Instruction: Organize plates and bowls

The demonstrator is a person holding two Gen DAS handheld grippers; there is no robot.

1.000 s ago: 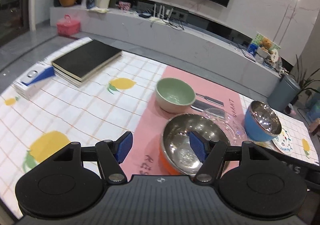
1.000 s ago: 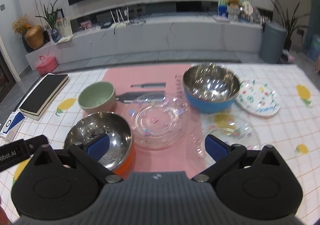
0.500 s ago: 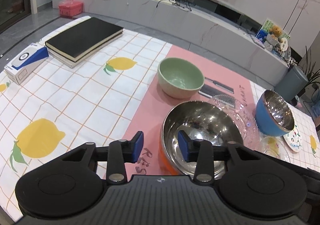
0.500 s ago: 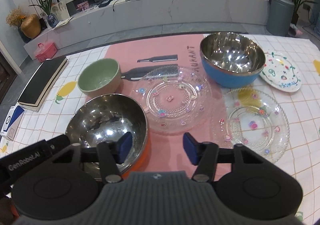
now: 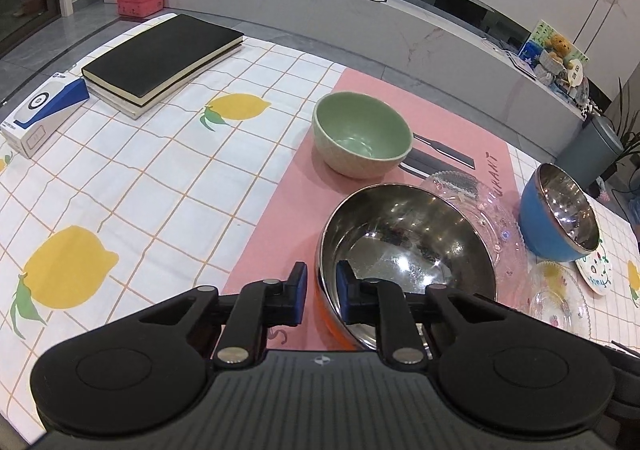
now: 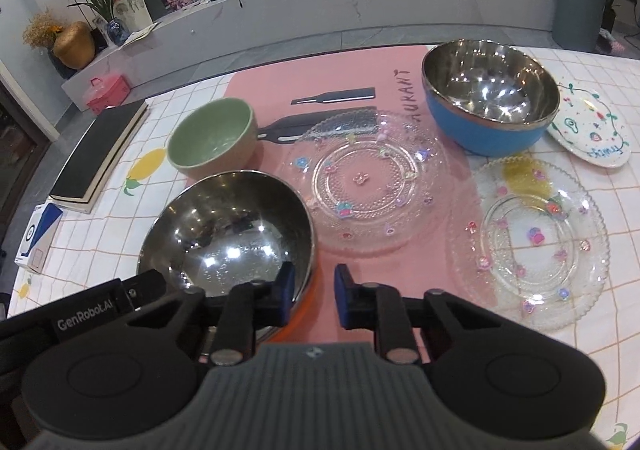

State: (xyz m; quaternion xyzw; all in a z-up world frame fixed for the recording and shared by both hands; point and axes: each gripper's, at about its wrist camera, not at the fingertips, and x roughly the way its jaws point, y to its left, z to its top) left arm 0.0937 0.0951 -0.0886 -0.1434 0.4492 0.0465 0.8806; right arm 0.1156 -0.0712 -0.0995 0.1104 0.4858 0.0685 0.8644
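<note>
A steel bowl with an orange outside [image 5: 404, 242] [image 6: 228, 226] sits on the pink mat [image 5: 272, 210], nearest to me. My left gripper [image 5: 322, 294] straddles its left rim, one pad inside and one outside. Its jaws are closing, and a thin gap still shows at the outer pad. My right gripper [image 6: 311, 296] straddles the right rim the same way and is also closing; a strip of pink mat shows between the bowl wall and the outer pad. A green bowl [image 5: 362, 130] and a blue steel bowl [image 6: 490, 102] stand farther back.
Two clear glass plates [image 6: 368, 178] [image 6: 532, 238] lie right of the orange bowl, and a small white painted plate [image 6: 588, 130] lies beyond the blue bowl. A black book [image 5: 160, 54] and a blue-white box [image 5: 44, 110] sit at the table's far left.
Both grippers have sunk toward the orange bowl and tipped downward. Their jaws have narrowed from wide apart to a small gap around its rim on either side.
</note>
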